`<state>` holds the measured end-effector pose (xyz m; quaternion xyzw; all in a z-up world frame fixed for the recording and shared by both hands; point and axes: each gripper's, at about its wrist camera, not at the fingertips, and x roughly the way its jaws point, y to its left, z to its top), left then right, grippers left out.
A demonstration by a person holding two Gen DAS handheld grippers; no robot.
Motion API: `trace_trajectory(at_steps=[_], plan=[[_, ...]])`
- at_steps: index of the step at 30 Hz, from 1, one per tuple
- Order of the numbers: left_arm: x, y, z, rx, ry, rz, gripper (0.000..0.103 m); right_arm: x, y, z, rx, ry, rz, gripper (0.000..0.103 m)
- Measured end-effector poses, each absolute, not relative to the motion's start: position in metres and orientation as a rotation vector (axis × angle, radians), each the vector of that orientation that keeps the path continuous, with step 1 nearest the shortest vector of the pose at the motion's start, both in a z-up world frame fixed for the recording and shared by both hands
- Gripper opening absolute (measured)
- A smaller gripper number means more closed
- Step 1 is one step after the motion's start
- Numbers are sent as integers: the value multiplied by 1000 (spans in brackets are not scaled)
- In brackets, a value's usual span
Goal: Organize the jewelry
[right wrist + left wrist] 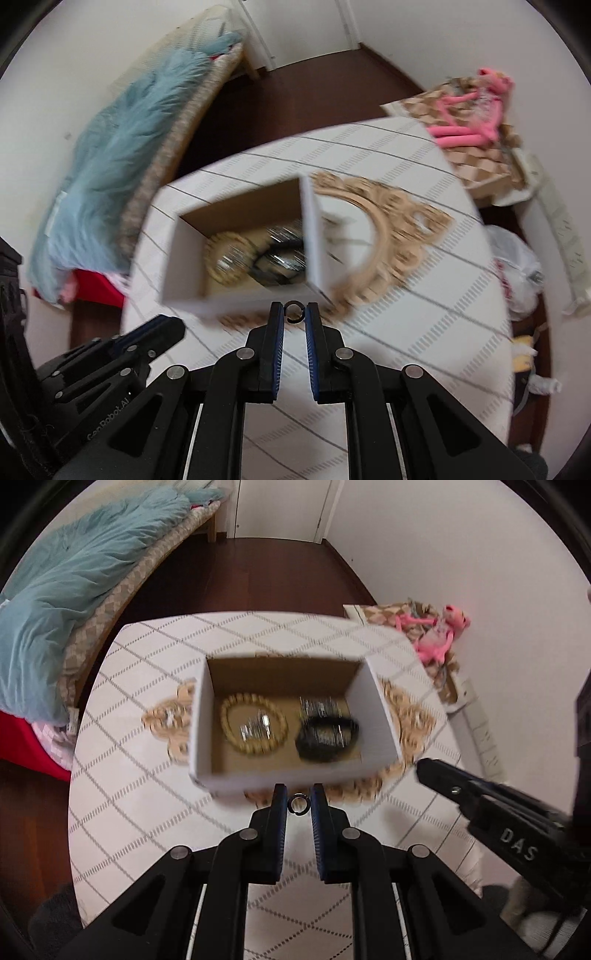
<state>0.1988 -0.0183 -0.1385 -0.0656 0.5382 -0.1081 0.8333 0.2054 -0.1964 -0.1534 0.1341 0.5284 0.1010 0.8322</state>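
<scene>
Left gripper [299,805]: fingers clamped on a small dark ring [298,804], pinched at the very tips, held just short of the near wall of the box [295,781]. Right gripper [294,312]: same picture, fingers clamped on a second small ring [294,311], also at the tips, just short of the box's near wall [255,297] from the right side. Both views are motion-blurred, so grip depth is hard to judge.

Progress, judged from the contents: the box already holds a beige bead bracelet [254,723], a black bracelet [327,738] and some silvery pieces I can't resolve. Two rings in hand are not yet in. Possibly another small piece out on the wooden tray [166,718] left of the box; too blurred to say. So I'd call it well along, with these two drops left plus maybe stragglers.

Clearance: the box sits on the carved tray [388,221], which sticks out on both sides. Box walls are tall, so the rings need to clear the near rim before release. The two grippers converge on the same edge and sit near each other; collision risk if both go in together. Worktop [147,812] in front is open, with its left edge dropping to the floor and the bed [74,590] beyond. Clutter with a pink toy [472,110] sits well apart, far right.
</scene>
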Motion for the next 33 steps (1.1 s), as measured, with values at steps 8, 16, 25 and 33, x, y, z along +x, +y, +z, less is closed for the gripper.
trace_trajectory(at_steps=[8, 16, 25, 33], plan=[[274, 13, -145, -194, 1205, -195, 11, 300, -155, -171, 310, 1257, 298, 12], [304, 30, -154, -218, 1270, -121, 61, 340, -140, -194, 313, 1377, 316, 20], [290, 47, -142, -173, 1212, -38, 71, 327, -147, -172, 208, 1306, 261, 43], [256, 42, -145, -71, 1193, 51, 95, 288, -152, -163, 16, 1249, 140, 63]])
